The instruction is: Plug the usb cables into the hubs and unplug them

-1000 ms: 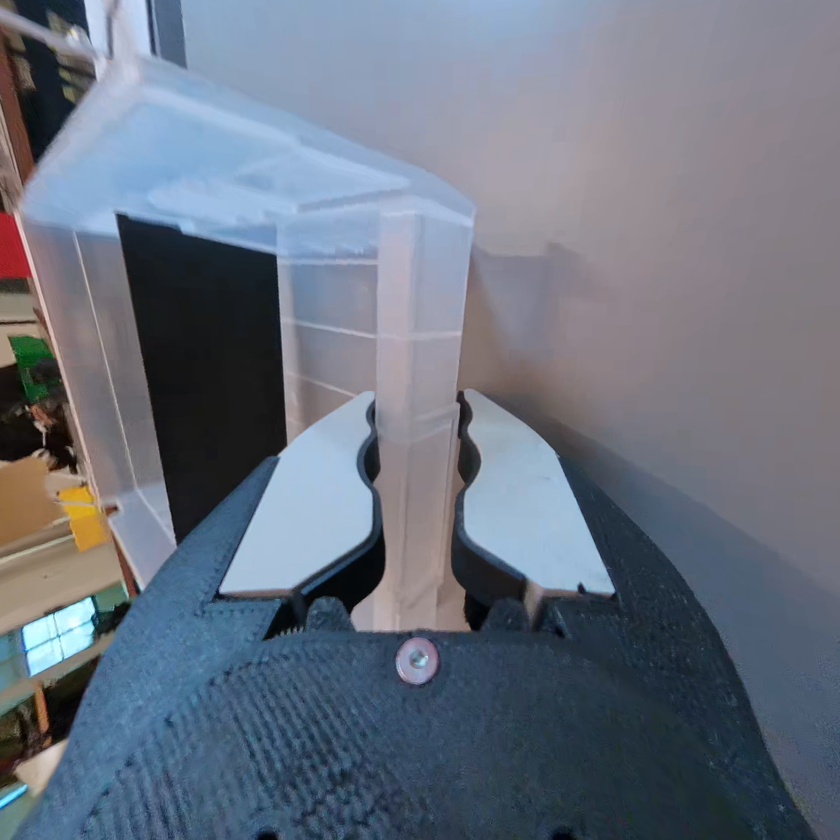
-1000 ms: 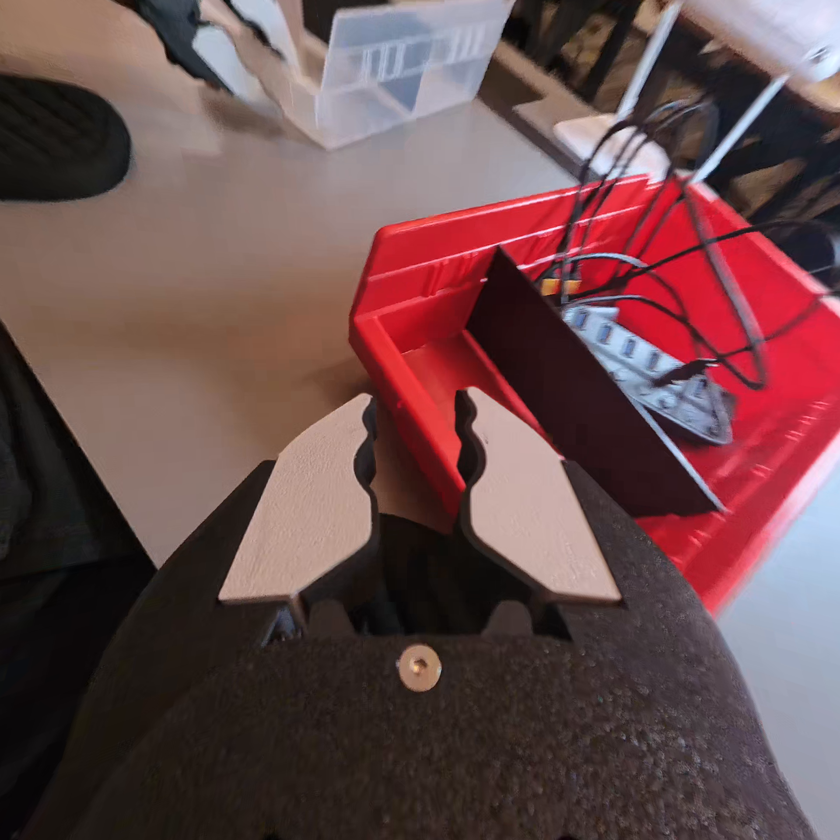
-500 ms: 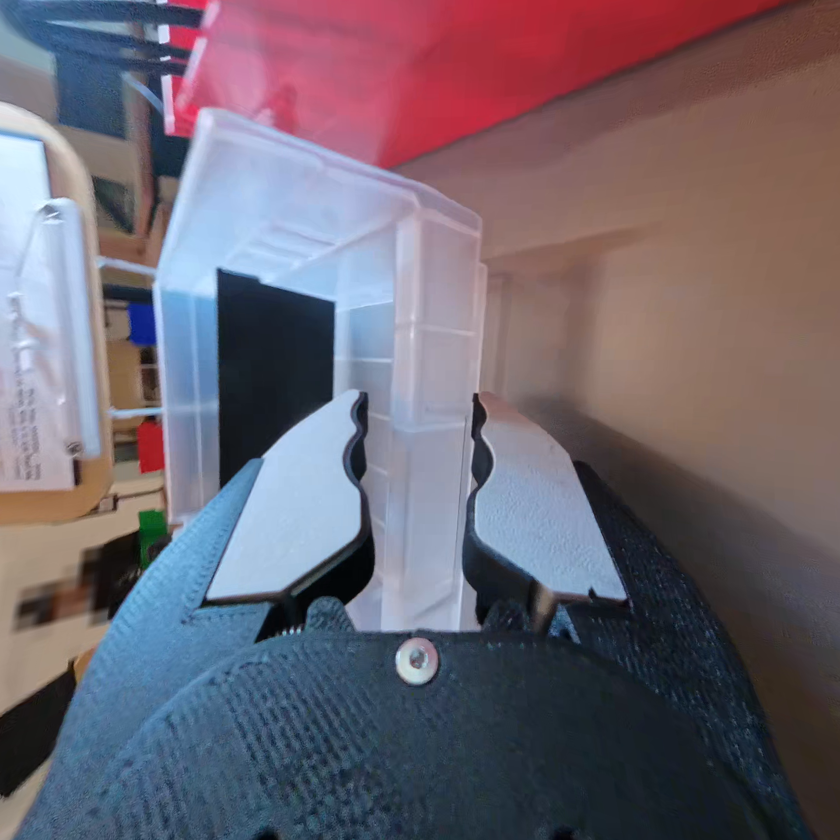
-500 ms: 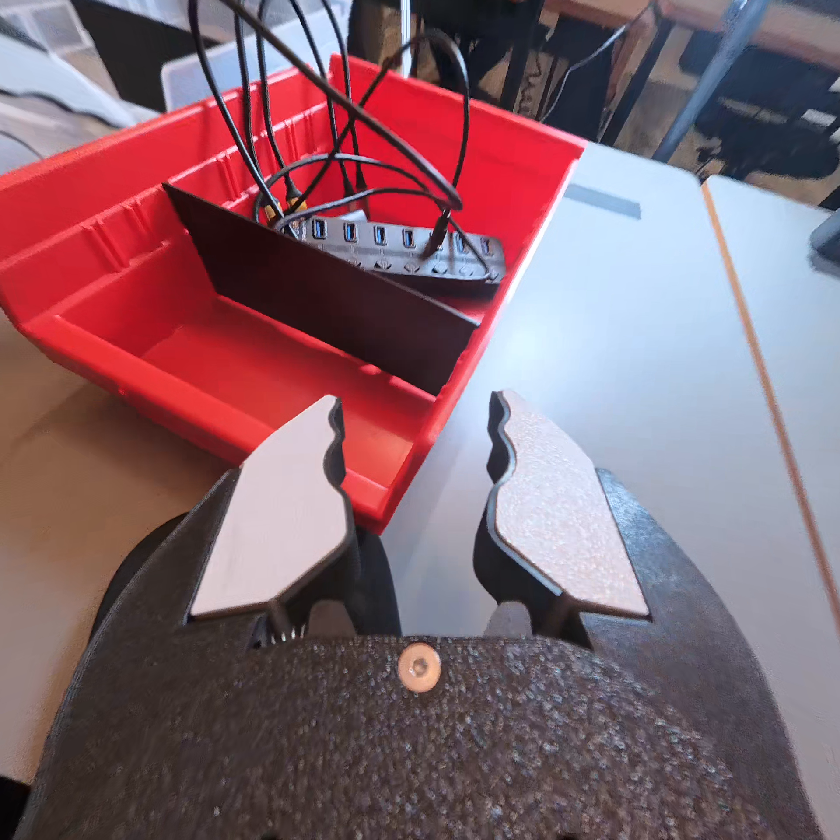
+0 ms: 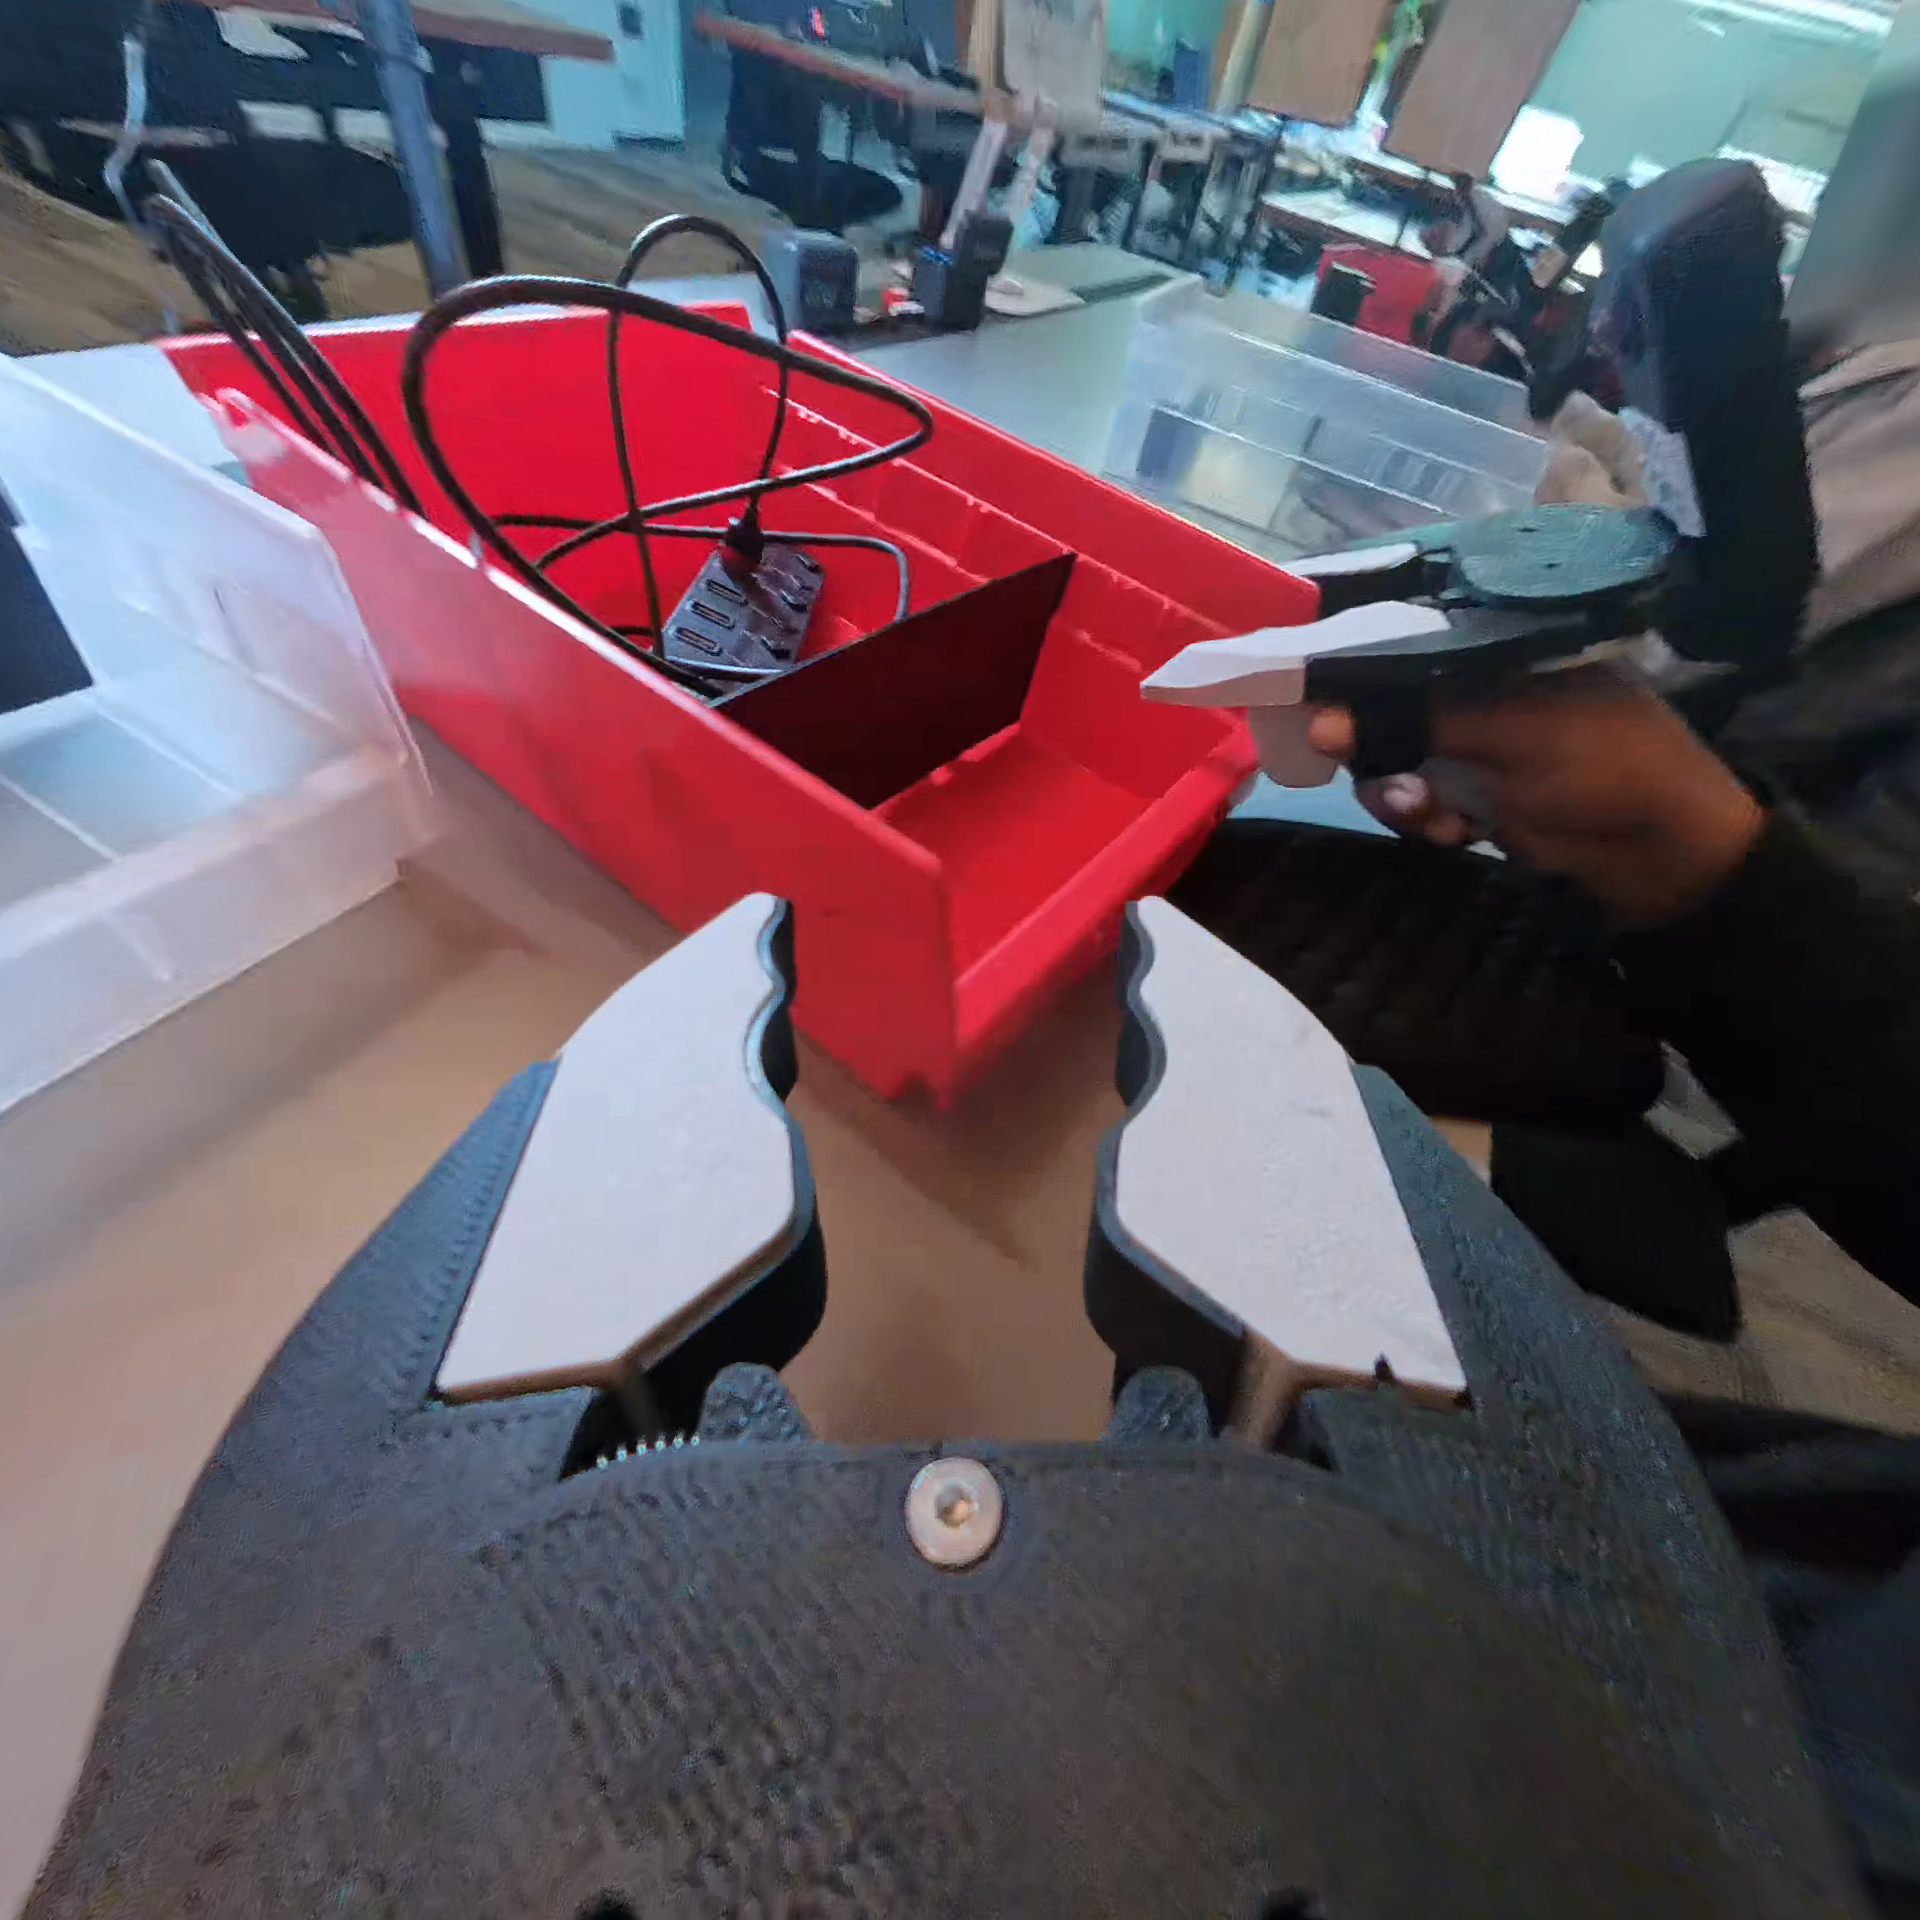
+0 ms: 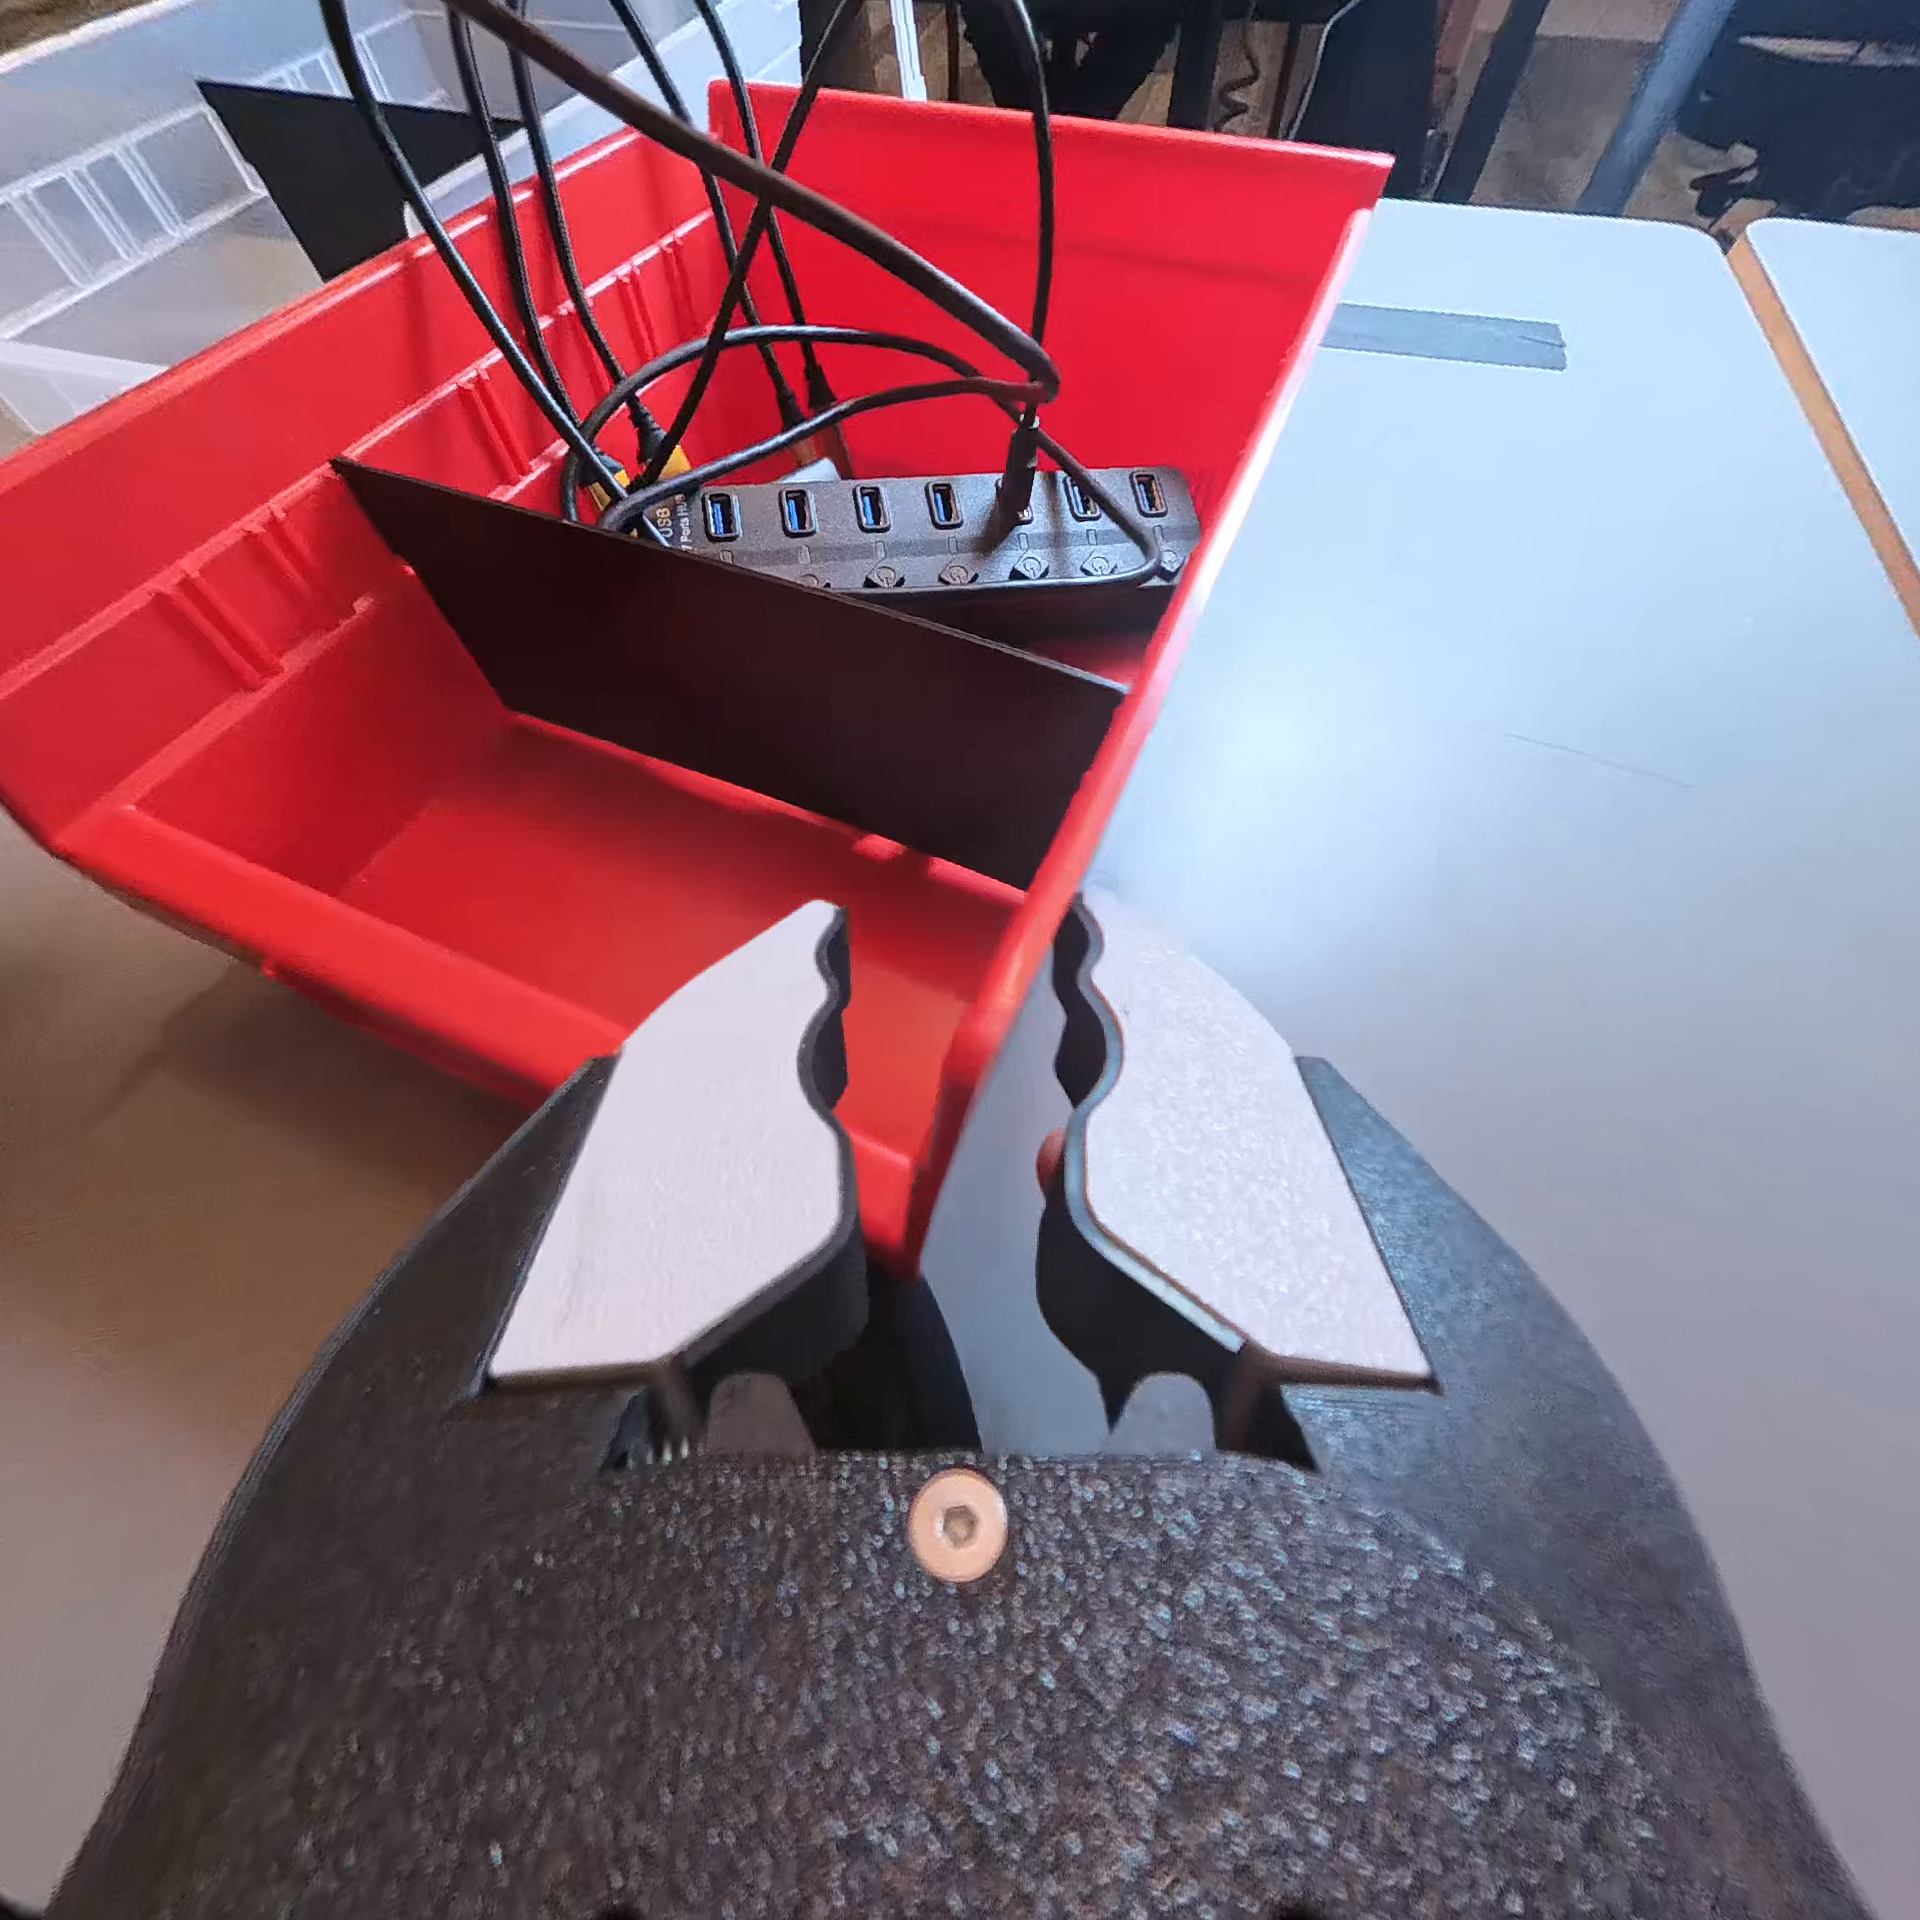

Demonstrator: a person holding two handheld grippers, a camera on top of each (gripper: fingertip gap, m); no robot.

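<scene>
A red bin (image 5: 644, 748) stands on the table, split by a black divider (image 5: 914, 675). In its far compartment lies a black USB hub (image 5: 743, 613) under loops of black cables (image 5: 623, 416). My left gripper (image 5: 951, 914) is open and empty, just short of the bin's near corner. In the right wrist view the hub (image 6: 935, 540) shows several blue ports, and one cable plug (image 6: 1018, 457) stands in a port. My right gripper (image 6: 951, 925) is closed on the red bin's (image 6: 260, 644) right wall near its front corner. It also shows in the left wrist view (image 5: 1226, 623).
A clear plastic bin (image 5: 156, 644) stands against the red bin's left side, another (image 5: 1299, 416) behind it. A hand (image 5: 1538, 790) holds the right gripper above a black textured pad (image 5: 1403, 966). Grey table top (image 6: 1507, 727) lies right of the red bin. My hands' fingertips stand some 20 centimetres from each other. About 15 centimetres separates my right fingertips from the hub (image 6: 935, 540).
My left gripper let go of the clear bin, opened wide and swung to face the red bin. My right gripper closed in from wide open onto the red bin's right wall.
</scene>
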